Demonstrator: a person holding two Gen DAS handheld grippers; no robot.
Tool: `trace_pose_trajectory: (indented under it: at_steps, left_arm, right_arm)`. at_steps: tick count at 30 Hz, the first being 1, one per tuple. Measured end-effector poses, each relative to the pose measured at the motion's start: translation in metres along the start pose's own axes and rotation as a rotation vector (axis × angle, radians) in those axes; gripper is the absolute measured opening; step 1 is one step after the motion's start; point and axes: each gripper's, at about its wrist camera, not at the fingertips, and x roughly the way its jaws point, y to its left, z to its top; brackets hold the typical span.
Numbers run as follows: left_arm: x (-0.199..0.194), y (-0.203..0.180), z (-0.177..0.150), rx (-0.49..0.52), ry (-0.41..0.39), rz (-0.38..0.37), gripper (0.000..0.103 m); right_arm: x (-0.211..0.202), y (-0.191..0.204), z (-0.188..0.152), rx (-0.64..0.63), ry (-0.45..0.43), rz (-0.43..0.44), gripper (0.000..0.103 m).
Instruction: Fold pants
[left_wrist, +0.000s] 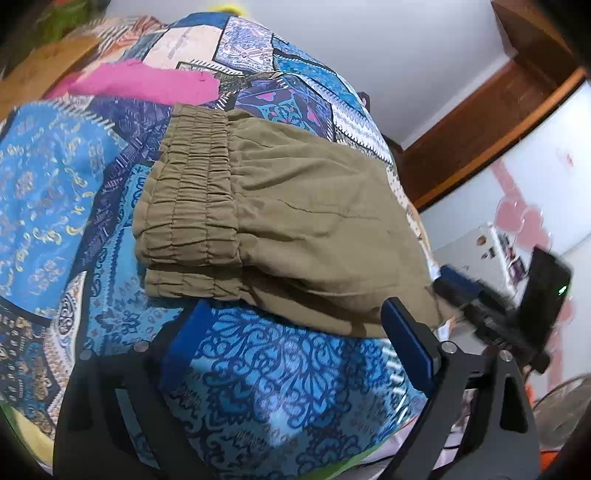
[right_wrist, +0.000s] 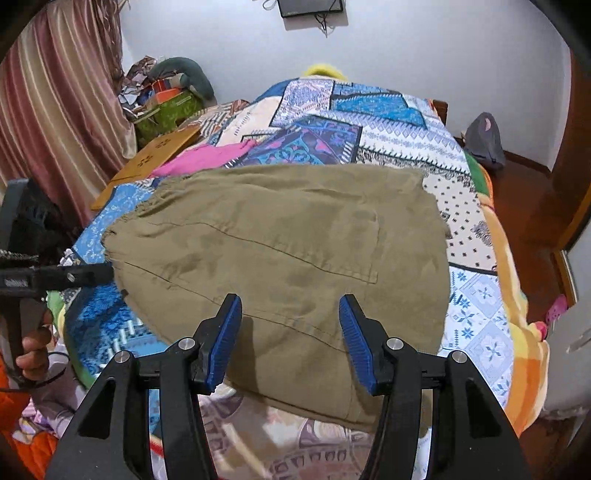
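While pants (right_wrist: 280, 240) lie folded | pink cloth (right_wrist: 207, 157) beyond | cardboard (right_wrist: 155, 158) beside

The left tongs (left_wrist: 295, 332) point steeply downward with their blue-padded fingers (left_wrist: 408, 343) spread wide and nothing between the pads. In the right wrist view these same tongs (right_wrist: 107, 271) come in from the left edge as a dark bar, and the person's left hand (right_wrist: 35, 350) grips the handle below, fingers curled round it. The right tongs (right_wrist: 291, 332) also tilt downward, their jaws standing partly apart; the ribbed blue pads (right_wrist: 356, 339) press on nothing. From the left wrist view the right tongs (left_wrist: 448, 286) appear blurred at the right.
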Motion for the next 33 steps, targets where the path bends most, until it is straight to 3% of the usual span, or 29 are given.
trace_pose_trajectory:
  at_steps: [6,15,20,27,33]
  left_arm:
    - [0.007,0.007,0.013,-0.069,-0.006,-0.024,0.094]
    - [0.029,0.011,0.049,-0.135,-0.008,0.057,0.092]
    - [0.029,0.015,0.060,-0.086,-0.025,0.105,0.050]
    - [0.012,-0.009,0.058,0.107,-0.100,0.224,0.033]
    - [-0.017,-0.033,0.058,0.238,-0.208,0.312,0.029]
  right_arm:
    - [0.014,-0.005,-0.004,0.009,0.037,0.049,0.051]
    - [0.015,-0.006,-0.007,0.018,0.036,0.074,0.051]
    - [0.015,-0.008,-0.006,0.031,0.039,0.074,0.052]
    - [0.012,-0.004,0.004,0.026,0.056,0.070,0.052]
    - [0.000,0.004,0.030,0.016,-0.040,0.043,0.052]
